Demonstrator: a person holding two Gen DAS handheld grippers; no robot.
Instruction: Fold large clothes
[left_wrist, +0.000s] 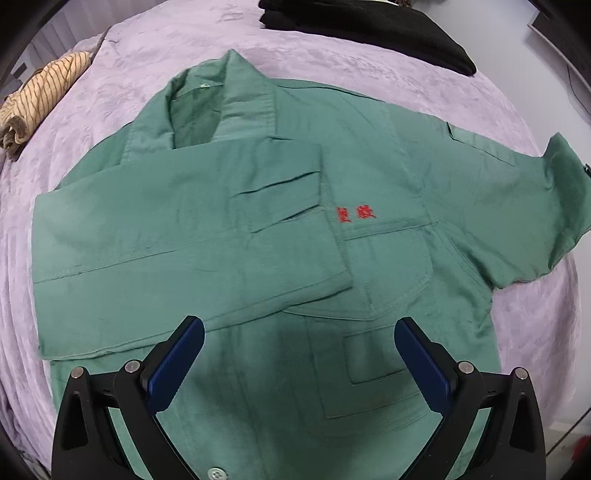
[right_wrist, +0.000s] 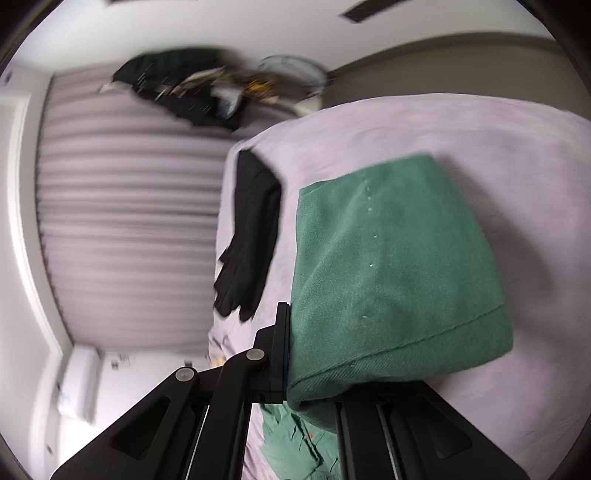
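Meanwhile the left gripper (left_wrist: 299, 363) hovered wide apart and empty above the green shirt (left_wrist: 388, 266), while the right gripper (right_wrist: 291, 354) had clamped its far sleeve (right_wrist: 399, 273).

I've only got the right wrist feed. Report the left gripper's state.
Observer: The left gripper is open and empty, above the green shirt's lower front.
Operator: Give me the fold progress.
Observer: One sleeve is folded across the chest, its cuff edge beside the red embroidery.
Operator: Name anything nearby that I can't see.
Observer: A rolled striped cloth lies on the purple bedspread, apart from the shirt.
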